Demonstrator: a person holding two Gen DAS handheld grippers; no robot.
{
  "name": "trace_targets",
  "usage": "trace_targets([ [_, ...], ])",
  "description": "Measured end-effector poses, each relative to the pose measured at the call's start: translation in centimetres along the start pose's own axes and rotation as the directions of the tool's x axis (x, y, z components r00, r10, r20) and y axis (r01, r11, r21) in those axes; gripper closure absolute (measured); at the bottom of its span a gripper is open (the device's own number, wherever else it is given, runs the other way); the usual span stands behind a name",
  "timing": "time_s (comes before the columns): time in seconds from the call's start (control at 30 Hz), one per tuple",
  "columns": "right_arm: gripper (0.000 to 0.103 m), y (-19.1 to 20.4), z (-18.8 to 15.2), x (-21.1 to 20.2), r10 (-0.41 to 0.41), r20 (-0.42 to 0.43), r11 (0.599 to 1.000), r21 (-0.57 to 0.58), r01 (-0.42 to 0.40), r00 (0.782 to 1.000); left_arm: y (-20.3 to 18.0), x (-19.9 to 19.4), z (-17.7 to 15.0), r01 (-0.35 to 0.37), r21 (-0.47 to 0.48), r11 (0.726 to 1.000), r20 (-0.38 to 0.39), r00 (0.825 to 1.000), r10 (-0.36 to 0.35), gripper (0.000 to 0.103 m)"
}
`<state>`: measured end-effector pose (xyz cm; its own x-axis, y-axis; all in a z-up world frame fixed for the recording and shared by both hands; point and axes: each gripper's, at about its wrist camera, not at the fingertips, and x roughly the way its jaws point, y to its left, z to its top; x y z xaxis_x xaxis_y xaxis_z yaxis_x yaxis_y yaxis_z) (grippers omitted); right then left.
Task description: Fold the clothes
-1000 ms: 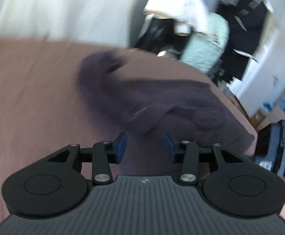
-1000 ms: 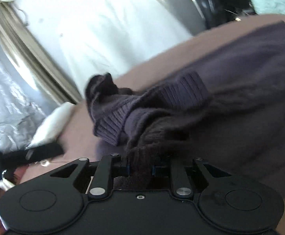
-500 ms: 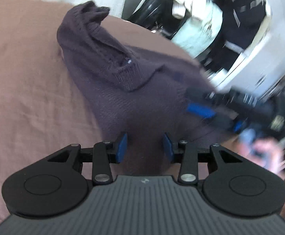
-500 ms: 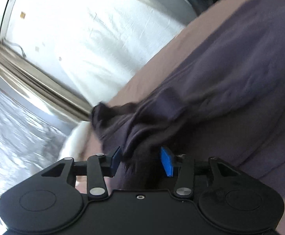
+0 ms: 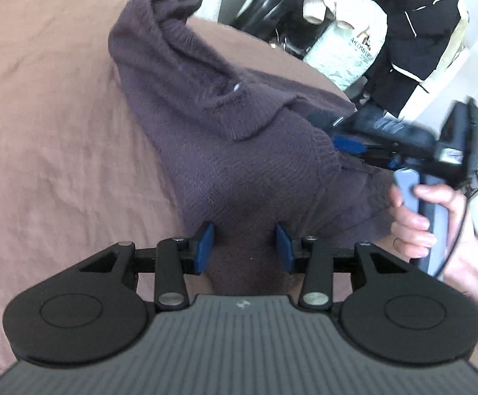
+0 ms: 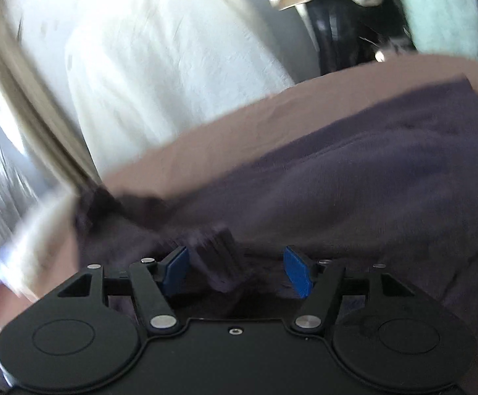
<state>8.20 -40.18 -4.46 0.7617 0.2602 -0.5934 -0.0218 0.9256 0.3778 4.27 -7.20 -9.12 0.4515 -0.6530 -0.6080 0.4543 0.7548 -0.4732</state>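
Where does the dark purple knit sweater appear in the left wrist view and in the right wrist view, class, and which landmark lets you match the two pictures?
Left wrist view: the sweater runs from upper centre down to the open left gripper.
Right wrist view: the sweater fills the blurred middle and right, ahead of the open right gripper.
Shared landmark: the brown bed sheet beneath it, also visible here.
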Motion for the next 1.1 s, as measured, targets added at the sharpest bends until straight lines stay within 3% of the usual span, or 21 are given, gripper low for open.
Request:
trace_targets([
  [0.03,0.034,1.0,-0.2,0.5,-0.004,-0.043,0.994,-0.105,0.0,0.999,-0.4,-0.4,-0.2,-0.01,0.028,1.0,0.034,0.999,0.009,0.062],
  [0.1,0.066,2.9,-0.3,1.0,-0.003,-0.089,0.964,-0.266,-0.02,0.996,-1.2,-1.1,-0.6,-0.042,0.102,0.994,0.095,0.995,0.032,0.063],
  [0.13,0.089,3.8,-0.1,1.0,0.005,-0.096,0.947,-0.32,-0.035,0.995,-1.7,-1.6,-0.8,-0.06,0.139,0.988,0.123,0.991,0.043,0.064],
  [0.2,0.09,4.9,1.1,-1.2,0.05,-0.039,0.953,-0.299,-0.059,0.998,-2.2,-2.5,-0.8,-0.074,0.167,0.983,0.169,0.985,0.045,0.064],
  [0.3,0.092,5.0,2.8,-7.4,0.121,0.108,0.976,-0.196,-0.098,0.987,-2.0,-3.9,-0.5,-0.006,0.108,0.994,0.218,0.976,-0.018,0.062],
  [0.37,0.092,3.5,2.9,-9.9,0.085,0.126,0.988,-0.136,-0.068,0.988,-1.7,-4.0,-0.2,0.025,0.065,0.998,0.219,0.975,-0.039,0.062],
  [0.43,0.092,1.5,1.7,-8.9,-0.061,-0.011,0.981,-0.185,0.058,0.998,-1.6,-3.3,-0.1,0.033,0.043,0.999,0.188,0.981,-0.04,0.061],
  [0.53,0.092,-1.3,-1.4,-6.9,-0.248,-0.144,0.948,-0.241,0.209,0.958,-1.6,-0.7,-0.4,-0.006,0.036,0.999,0.08,0.997,0.003,0.058],
  [0.57,0.092,-2.0,-2.3,-6.6,-0.231,-0.163,0.956,-0.22,0.193,0.959,-1.5,0.1,-0.6,-0.022,0.031,0.999,0.053,0.998,0.021,0.057],
  [0.63,0.091,-2.9,-3.2,-7.0,-0.188,-0.116,0.975,-0.146,0.17,0.975,-1.0,1.4,-0.9,-0.069,-0.003,0.998,0.01,0.998,0.069,0.054],
  [0.77,0.086,-2.8,-2.1,-7.0,-0.152,-0.067,0.979,-0.147,0.14,0.986,0.3,1.0,-0.3,-0.05,-0.114,0.992,0.014,0.999,0.052,0.051],
  [0.87,0.091,-2.4,-1.4,-7.7,-0.148,0.007,0.975,-0.168,0.147,0.989,-0.1,0.2,0.5,-0.054,-0.088,0.995,0.064,0.996,0.059,0.051],
  [0.97,0.091,-1.9,-0.4,-8.8,-0.168,0.1,0.967,-0.177,0.183,0.981,-0.1,0.3,0.6,-0.045,-0.084,0.995,0.045,0.998,0.049,0.051],
  [1.03,0.091,-1.8,0.0,-9.2,-0.185,0.092,0.962,-0.187,0.2,0.978,0.0,0.9,0.3,-0.036,-0.095,0.995,0.006,0.999,0.037,0.051],
  [1.1,0.091,-2.3,-0.4,-8.8,-0.23,0.009,0.956,-0.184,0.228,0.973,0.1,1.6,0.0,-0.06,-0.093,0.994,-0.043,0.998,0.056,0.051],
])
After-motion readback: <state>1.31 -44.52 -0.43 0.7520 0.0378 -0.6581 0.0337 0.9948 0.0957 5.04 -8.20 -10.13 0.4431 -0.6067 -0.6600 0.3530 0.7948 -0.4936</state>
